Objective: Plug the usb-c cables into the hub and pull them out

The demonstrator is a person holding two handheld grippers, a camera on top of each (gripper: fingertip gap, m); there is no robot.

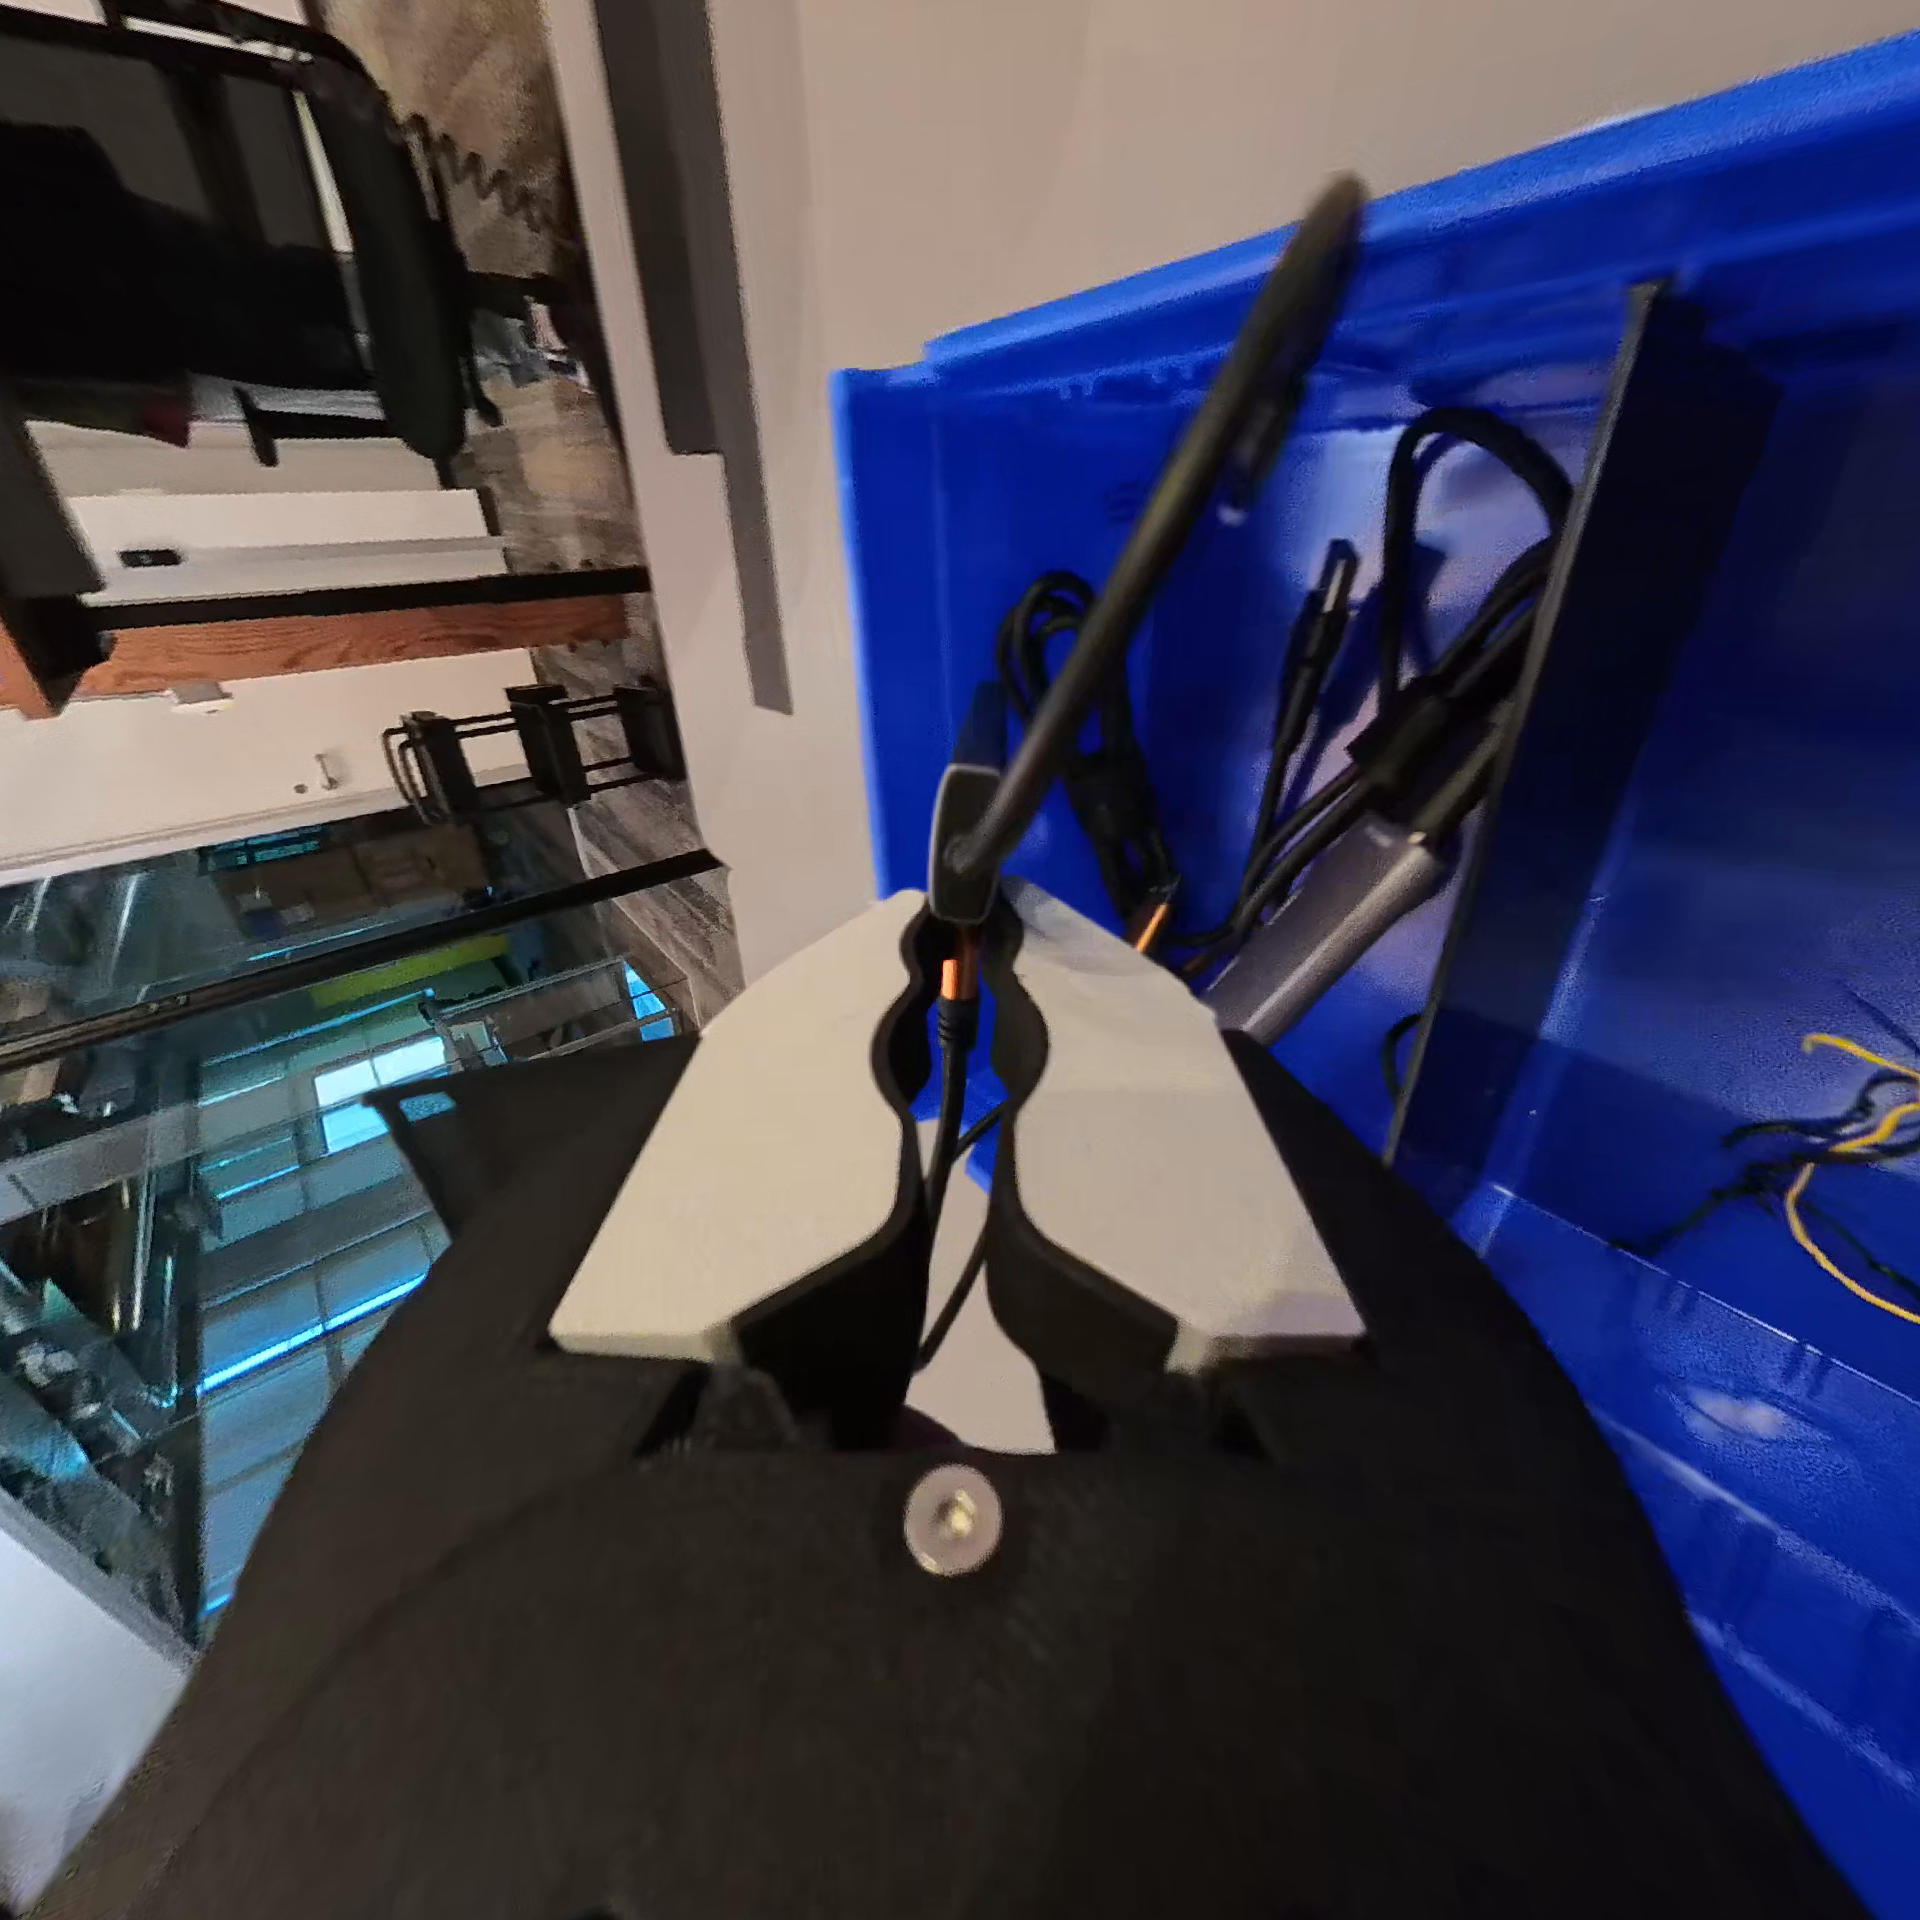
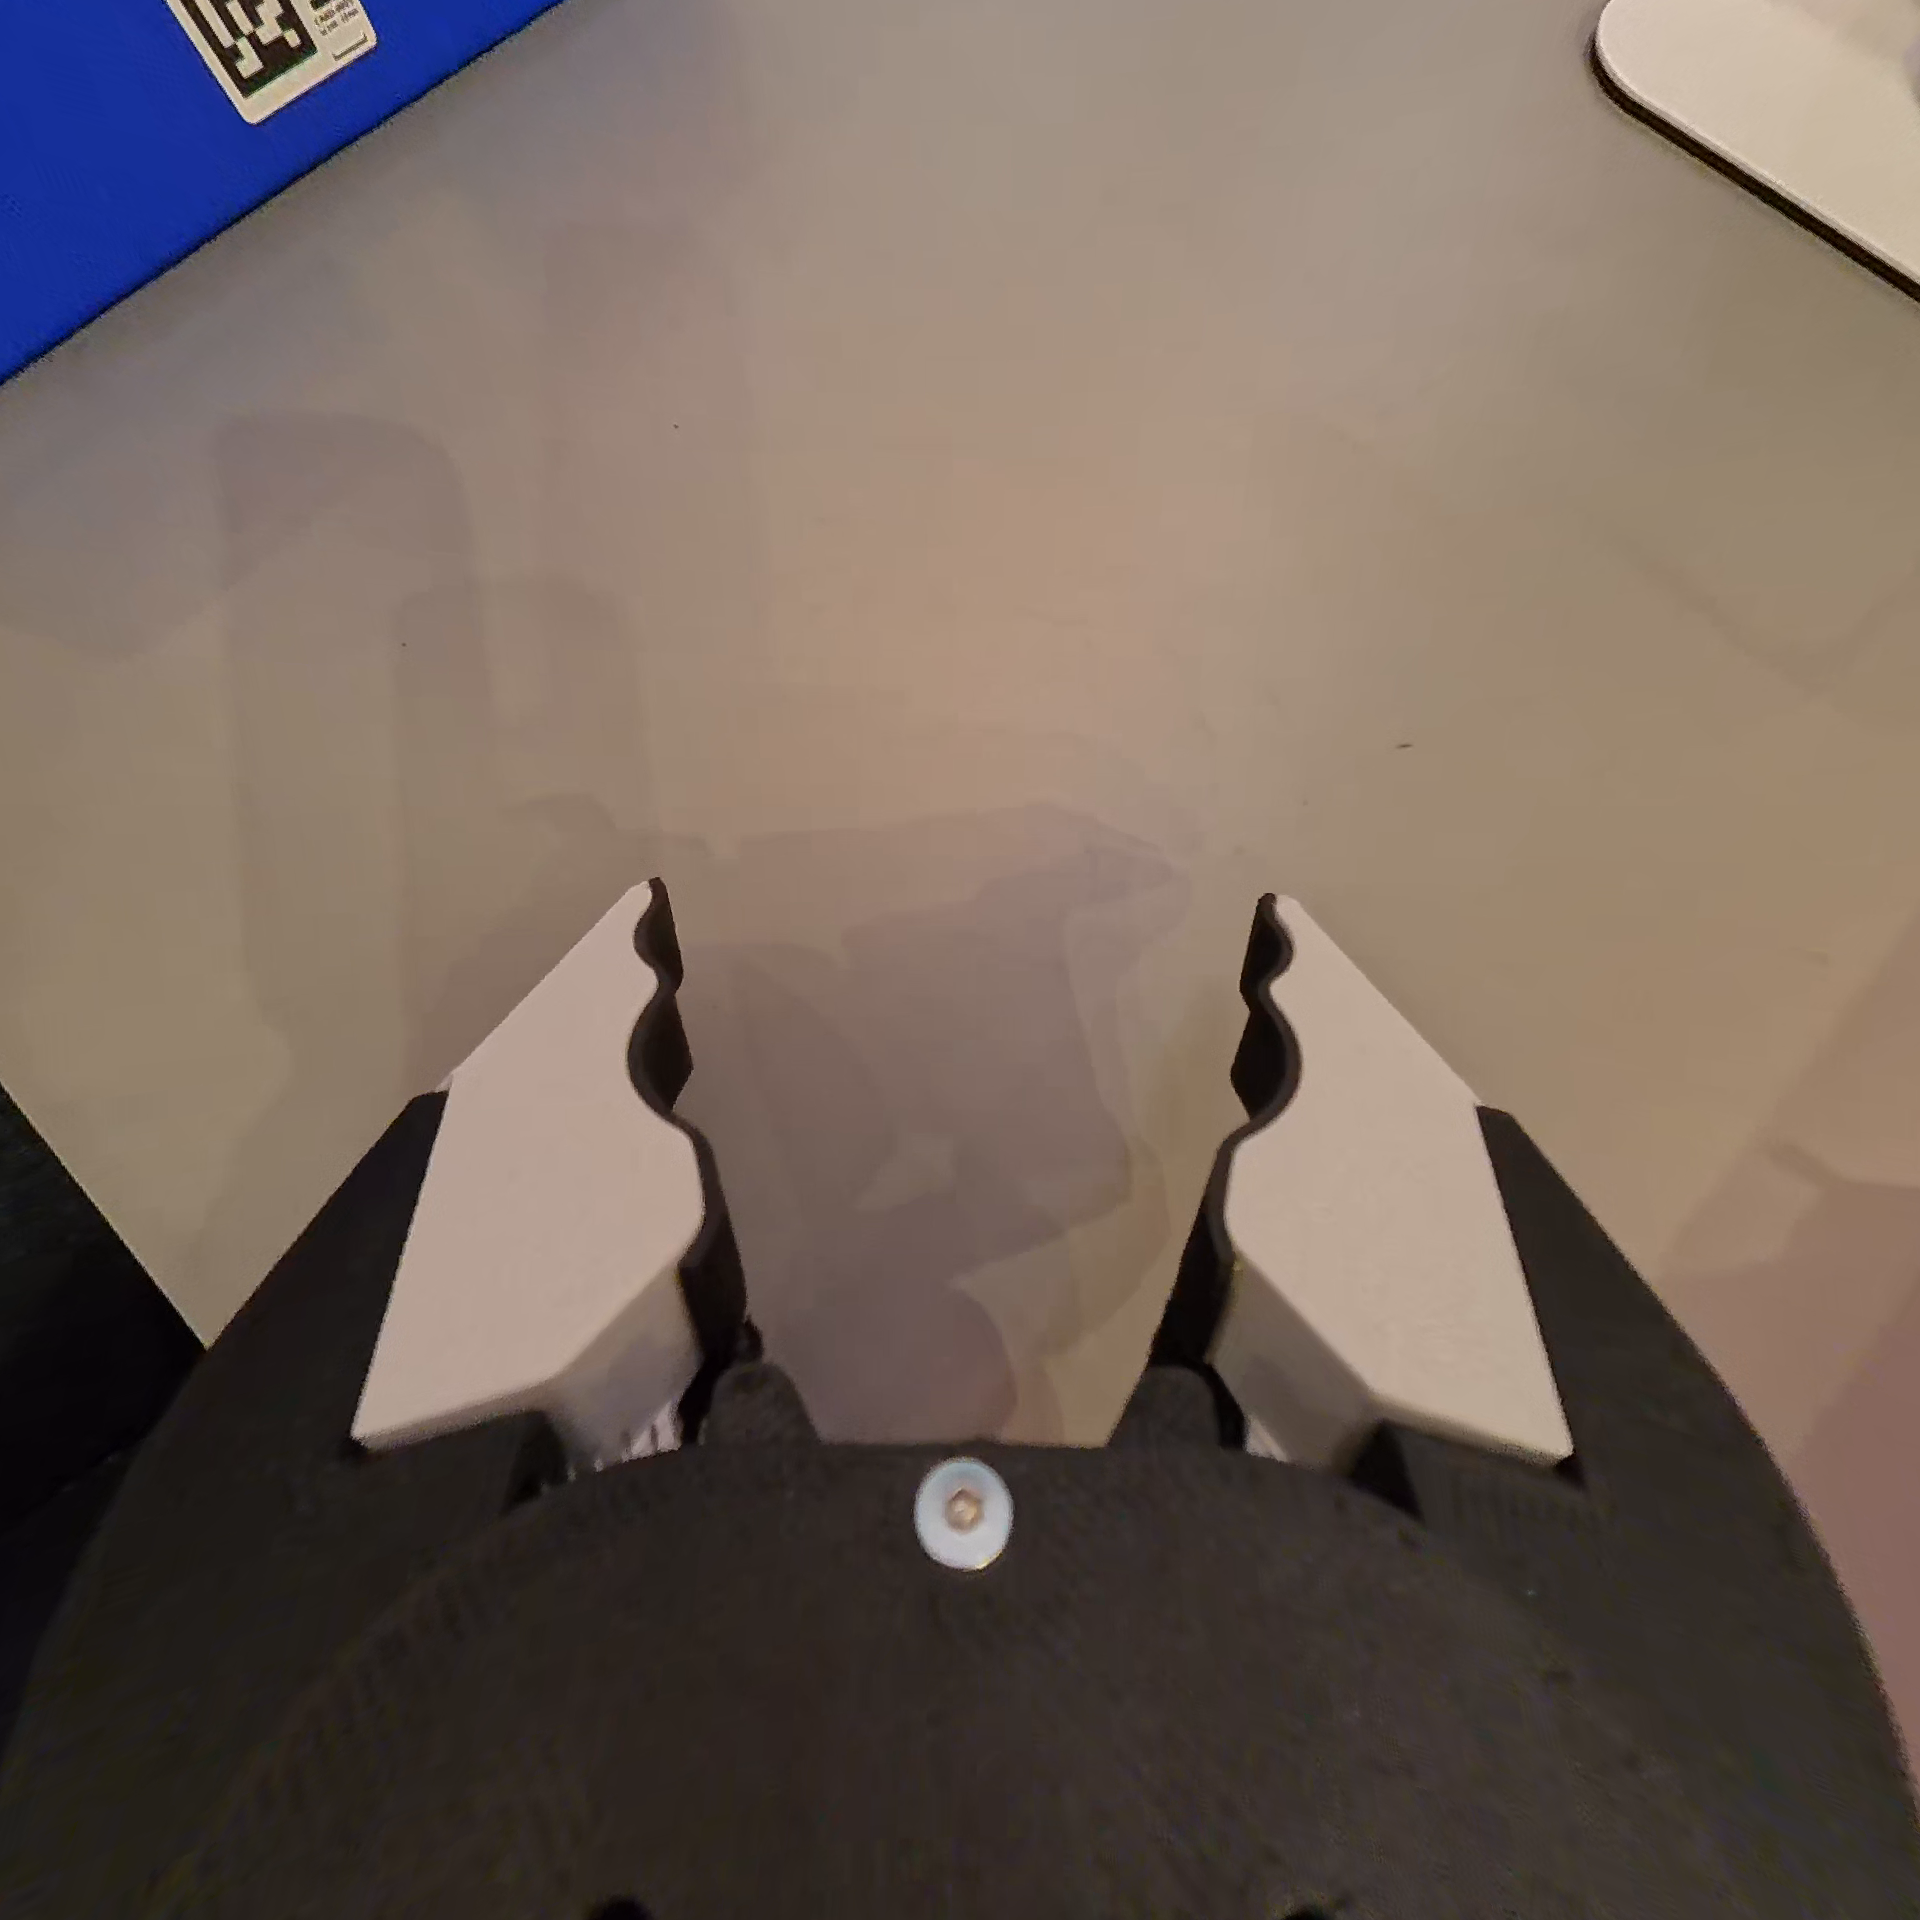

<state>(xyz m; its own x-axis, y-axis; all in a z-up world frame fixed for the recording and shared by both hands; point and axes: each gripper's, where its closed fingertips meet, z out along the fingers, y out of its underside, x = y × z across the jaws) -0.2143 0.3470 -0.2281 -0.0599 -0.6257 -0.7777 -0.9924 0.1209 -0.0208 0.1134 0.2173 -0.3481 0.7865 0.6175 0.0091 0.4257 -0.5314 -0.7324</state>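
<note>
Two tools show — the left tool (image 1: 961, 935) is clamped on a black cable (image 1: 1164, 520) by its orange-ringed plug, just before the blue bin (image 1: 1714, 831) holding the grey hub (image 1: 1340, 914). Right tool (image 2: 961, 904) hangs spread apart, gripping nothing, over the table (image 2: 935, 520).

surface: grey table (image 2: 935, 468) | on it: blue bin (image 2: 125, 208), far-left | white flat base (image 2: 1787, 125), far-right

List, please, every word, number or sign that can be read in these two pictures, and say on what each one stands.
White sticker on the blue bin: a black square code pattern and a few tiny printed lines, too small and blurred to read.
Left wrist view: no writing shows, not even on the usb-c cable held in the left tool.
</note>
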